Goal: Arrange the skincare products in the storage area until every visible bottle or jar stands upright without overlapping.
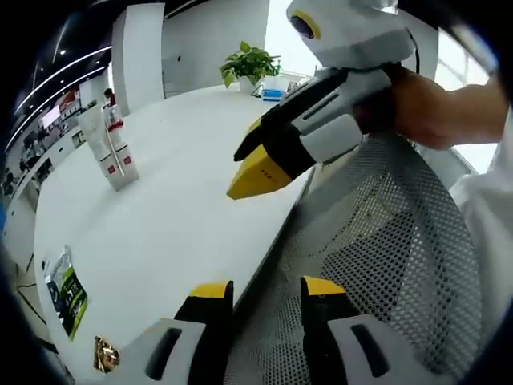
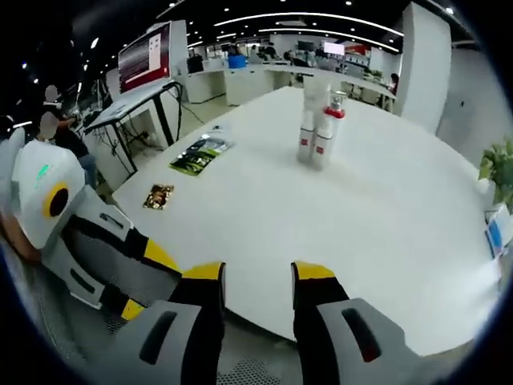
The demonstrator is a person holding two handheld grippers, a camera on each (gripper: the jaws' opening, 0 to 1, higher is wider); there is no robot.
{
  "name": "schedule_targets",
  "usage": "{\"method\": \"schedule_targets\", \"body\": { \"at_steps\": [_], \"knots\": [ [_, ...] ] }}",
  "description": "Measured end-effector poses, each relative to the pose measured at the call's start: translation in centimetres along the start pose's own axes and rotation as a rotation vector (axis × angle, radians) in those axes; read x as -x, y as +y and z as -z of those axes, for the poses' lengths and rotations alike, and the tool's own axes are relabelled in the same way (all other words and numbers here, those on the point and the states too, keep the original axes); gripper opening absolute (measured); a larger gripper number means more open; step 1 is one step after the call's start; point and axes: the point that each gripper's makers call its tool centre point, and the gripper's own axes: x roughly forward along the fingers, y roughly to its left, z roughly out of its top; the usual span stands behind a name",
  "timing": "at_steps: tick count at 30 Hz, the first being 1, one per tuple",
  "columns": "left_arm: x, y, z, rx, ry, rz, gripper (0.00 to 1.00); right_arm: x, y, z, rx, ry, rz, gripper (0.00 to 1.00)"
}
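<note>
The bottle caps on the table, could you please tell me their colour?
Red on one bottle, white on the other; the right gripper view shows them best.

A large open-plan office. A wide white bench point(image 2: 385, 216) fills the foreground. Behind it stand rows of desks point(image 2: 240, 80) with monitors, a big wall screen point(image 2: 144, 58), white columns point(image 2: 423, 64) and long curved ceiling light strips point(image 2: 296, 16). A potted green plant point(image 1: 250, 64) sits at the bench's far edge, and a mesh office chair point(image 1: 385, 257) stands beside it.

Labels on the white bottles point(image 2: 319, 128) are too small to read — so is the print on the green packet point(image 2: 199, 155). The surface point(image 2: 385, 233) runs out of view at right.
</note>
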Motion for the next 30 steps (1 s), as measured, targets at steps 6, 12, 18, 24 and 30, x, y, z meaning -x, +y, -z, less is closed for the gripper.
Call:
{"method": "schedule_targets", "body": {
  "at_steps": [6,12,18,24,30],
  "knots": [
    [0.1,0.3,-0.1,0.04,-0.007,0.001,0.35,-1.5,-0.3,-0.3,0.061,0.033,0.035,0.27],
    [0.1,-0.4,0.2,0.024,0.011,0.025,0.35,-1.7,-1.4,0.4,0.235,0.054,0.139,0.18],
    [0.7,1.1,-0.4,0.211,-0.034,0.026,0.39,-1.2,-0.6,-1.5,0.188,-0.058,0.11,0.21],
    [1.9,2.9,-2.3,0.397,-0.161,0.053,0.39,-1.4,0.1,-0.5,0.25,-0.02,0.09,0.33],
    [3.5,6.0,-3.6,0.439,-0.284,0.076,0.29,-1.7,0.5,-0.2,0.214,-0.007,0.058,0.47]
  ]
}}
